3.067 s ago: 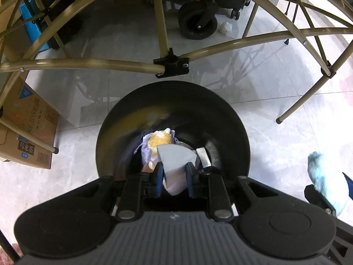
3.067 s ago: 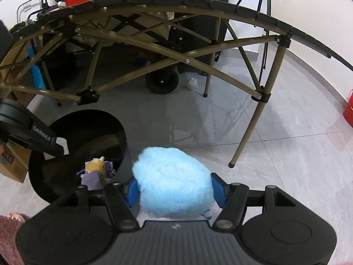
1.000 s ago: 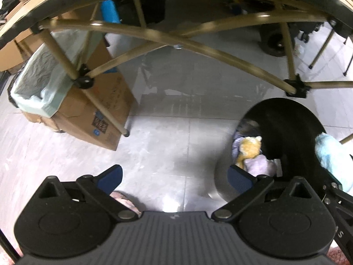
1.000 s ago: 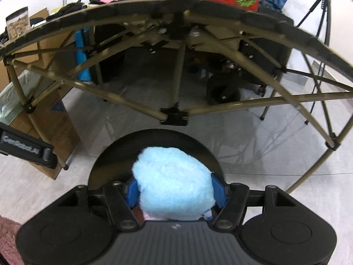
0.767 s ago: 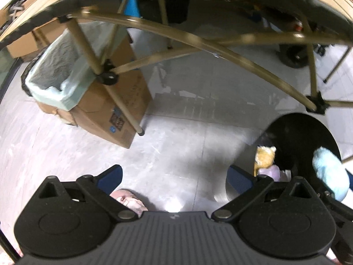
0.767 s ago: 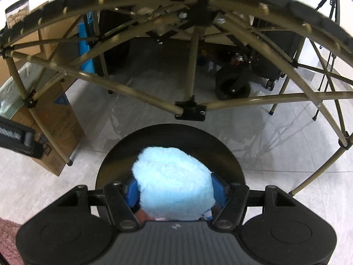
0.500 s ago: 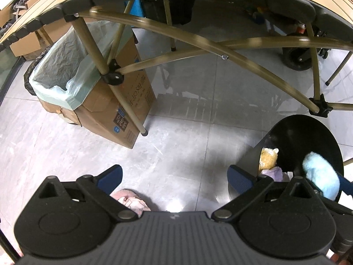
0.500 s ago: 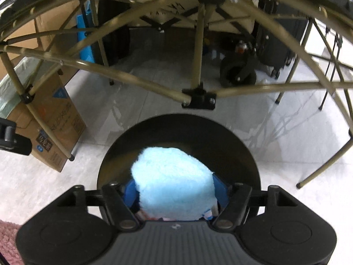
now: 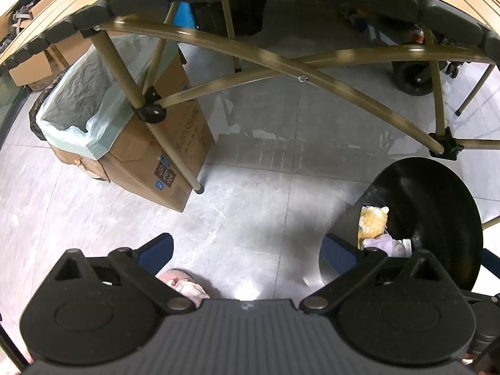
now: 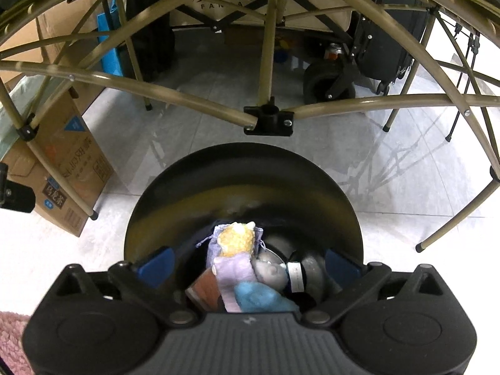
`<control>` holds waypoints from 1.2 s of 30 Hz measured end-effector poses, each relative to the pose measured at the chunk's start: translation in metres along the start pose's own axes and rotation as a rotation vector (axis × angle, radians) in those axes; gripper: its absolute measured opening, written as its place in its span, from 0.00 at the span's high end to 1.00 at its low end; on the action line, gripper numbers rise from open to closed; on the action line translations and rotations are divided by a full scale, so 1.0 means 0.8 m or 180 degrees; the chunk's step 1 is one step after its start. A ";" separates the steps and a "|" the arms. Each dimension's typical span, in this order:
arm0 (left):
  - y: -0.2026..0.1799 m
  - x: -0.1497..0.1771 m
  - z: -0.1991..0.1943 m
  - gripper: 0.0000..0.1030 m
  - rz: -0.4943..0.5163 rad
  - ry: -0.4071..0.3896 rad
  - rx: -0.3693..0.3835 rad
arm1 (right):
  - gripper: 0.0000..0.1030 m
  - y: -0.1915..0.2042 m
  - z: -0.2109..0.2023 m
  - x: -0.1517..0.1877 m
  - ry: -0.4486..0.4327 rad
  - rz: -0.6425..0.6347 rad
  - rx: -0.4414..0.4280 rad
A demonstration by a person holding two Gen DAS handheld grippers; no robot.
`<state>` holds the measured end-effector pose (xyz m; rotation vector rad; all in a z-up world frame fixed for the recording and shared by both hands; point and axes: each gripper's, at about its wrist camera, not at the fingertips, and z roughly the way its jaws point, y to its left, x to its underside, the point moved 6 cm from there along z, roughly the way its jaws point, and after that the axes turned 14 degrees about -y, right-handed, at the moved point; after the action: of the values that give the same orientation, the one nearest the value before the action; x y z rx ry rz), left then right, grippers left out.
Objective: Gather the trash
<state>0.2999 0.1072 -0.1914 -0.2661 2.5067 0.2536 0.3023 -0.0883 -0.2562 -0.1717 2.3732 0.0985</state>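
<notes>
A round black bin [image 10: 243,181] stands on the grey floor right under my right gripper [image 10: 248,264]. Its jaws are opening wide, with nothing pressed between the blue pads. Down in the bin lie the fluffy blue lump [image 10: 262,300], a yellow plush piece [image 10: 236,239], a lilac cloth [image 10: 232,276] and a grey piece [image 10: 270,270]. In the left wrist view the same bin [image 9: 437,206] is at the right, with yellow plush [image 9: 372,222] showing inside. My left gripper [image 9: 247,250] hangs open over bare floor, left of the bin, holding nothing.
Folding table legs of tan tube [image 9: 237,53] cross above the bin. A cardboard box [image 9: 150,156] lined with a pale green bag [image 9: 78,106] stands at the left. A pink rug edge [image 9: 184,284] lies near my left gripper. A black wheeled cart [image 10: 328,84] stands behind.
My right gripper's jaws have opened and the fluffy blue lump has dropped from between them into the bin. The right gripper also sank slightly toward the bin. The left gripper stayed open.
</notes>
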 end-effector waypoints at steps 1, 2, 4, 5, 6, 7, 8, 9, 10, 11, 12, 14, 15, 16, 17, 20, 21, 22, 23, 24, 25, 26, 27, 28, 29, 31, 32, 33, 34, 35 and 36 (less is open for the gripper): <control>-0.001 0.000 -0.001 0.00 0.0008 -0.0004 0.0005 | 0.00 0.000 0.000 0.000 -0.0002 -0.0001 0.0000; -0.002 0.000 -0.001 0.00 0.0013 -0.0007 0.0012 | 0.00 0.000 -0.001 0.000 -0.0004 -0.0001 0.0001; -0.005 0.000 -0.003 0.00 0.0021 -0.0016 0.0027 | 0.00 -0.001 -0.002 0.001 -0.0010 0.0000 0.0006; -0.006 -0.001 -0.004 0.00 0.0027 -0.0022 0.0034 | 0.00 -0.002 -0.002 0.001 -0.0013 0.0001 0.0009; -0.008 -0.001 -0.005 0.00 0.0037 -0.0029 0.0041 | 0.00 -0.003 -0.003 0.001 -0.0017 0.0004 0.0013; -0.010 0.000 -0.007 0.00 0.0046 -0.0039 0.0047 | 0.00 -0.004 -0.005 0.001 -0.0023 0.0010 0.0016; -0.012 -0.001 -0.009 0.00 0.0047 -0.0052 0.0060 | 0.00 -0.005 -0.007 0.001 -0.0030 0.0018 0.0020; -0.014 -0.001 -0.011 0.00 0.0044 -0.0065 0.0087 | 0.00 -0.007 -0.009 0.001 -0.0038 0.0026 0.0023; -0.015 -0.001 -0.014 0.00 0.0044 -0.0078 0.0125 | 0.00 -0.009 -0.013 0.001 -0.0047 0.0033 0.0027; -0.017 0.000 -0.017 0.00 0.0047 -0.0097 0.0166 | 0.00 -0.010 -0.016 0.001 -0.0055 0.0038 0.0034; -0.019 0.000 -0.022 0.00 0.0045 -0.0129 0.0206 | 0.00 -0.013 -0.021 0.001 -0.0067 0.0044 0.0040; -0.023 0.002 -0.033 0.00 0.0055 -0.0206 0.0280 | 0.00 -0.018 -0.032 0.000 -0.0095 0.0065 0.0043; -0.025 0.005 -0.041 0.00 0.0063 -0.0256 0.0327 | 0.00 -0.021 -0.040 0.000 -0.0120 0.0085 0.0041; -0.027 0.007 -0.049 0.00 0.0065 -0.0312 0.0377 | 0.00 -0.023 -0.048 -0.001 -0.0144 0.0102 0.0041; -0.028 0.009 -0.057 0.00 0.0063 -0.0357 0.0417 | 0.00 -0.027 -0.059 -0.003 -0.0178 0.0123 0.0040; -0.031 0.012 -0.088 0.00 0.0037 -0.0564 0.0529 | 0.00 -0.037 -0.092 -0.008 -0.0282 0.0160 0.0023; -0.031 0.012 -0.100 0.00 0.0046 -0.0646 0.0536 | 0.00 -0.041 -0.105 -0.009 -0.0321 0.0157 0.0017; -0.031 0.012 -0.114 0.00 0.0062 -0.0748 0.0550 | 0.00 -0.043 -0.117 -0.009 -0.0358 0.0143 0.0009; -0.030 0.012 -0.127 0.00 0.0070 -0.0825 0.0577 | 0.00 -0.047 -0.133 -0.008 -0.0391 0.0119 0.0001; -0.030 0.012 -0.139 0.00 0.0073 -0.0896 0.0615 | 0.00 -0.050 -0.146 -0.006 -0.0419 0.0104 -0.0011; -0.030 0.013 -0.152 0.00 0.0083 -0.0965 0.0657 | 0.00 -0.053 -0.160 -0.004 -0.0454 0.0094 -0.0029; -0.029 0.015 -0.166 0.00 0.0103 -0.1042 0.0692 | 0.00 -0.056 -0.177 -0.002 -0.0500 0.0091 -0.0050; -0.028 0.017 -0.178 0.00 0.0122 -0.1109 0.0717 | 0.00 -0.058 -0.191 -0.001 -0.0536 0.0095 -0.0059; -0.027 0.020 -0.190 0.00 0.0142 -0.1173 0.0742 | 0.00 -0.062 -0.207 0.001 -0.0582 0.0101 -0.0065; -0.025 0.023 -0.201 0.00 0.0161 -0.1232 0.0765 | 0.00 -0.065 -0.220 0.003 -0.0621 0.0106 -0.0066; -0.024 0.032 -0.220 0.00 0.0178 -0.1316 0.0813 | 0.00 -0.070 -0.249 0.007 -0.0716 0.0116 -0.0071; -0.023 0.038 -0.230 0.00 0.0186 -0.1351 0.0839 | 0.00 -0.072 -0.261 0.009 -0.0759 0.0120 -0.0077; -0.022 0.043 -0.238 0.00 0.0193 -0.1377 0.0859 | 0.00 -0.073 -0.275 0.011 -0.0809 0.0129 -0.0083; -0.021 0.048 -0.247 0.00 0.0198 -0.1406 0.0883 | 0.00 -0.074 -0.287 0.013 -0.0852 0.0134 -0.0090; -0.021 0.055 -0.256 0.00 0.0203 -0.1441 0.0908 | 0.00 -0.075 -0.300 0.016 -0.0897 0.0140 -0.0097; -0.020 0.061 -0.263 0.00 0.0216 -0.1477 0.0931 | 0.00 -0.075 -0.311 0.019 -0.0939 0.0142 -0.0103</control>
<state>0.1500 0.0346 -0.0525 0.0006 2.0581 -0.0274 0.1309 -0.1788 -0.0880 -0.1111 2.0825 0.1715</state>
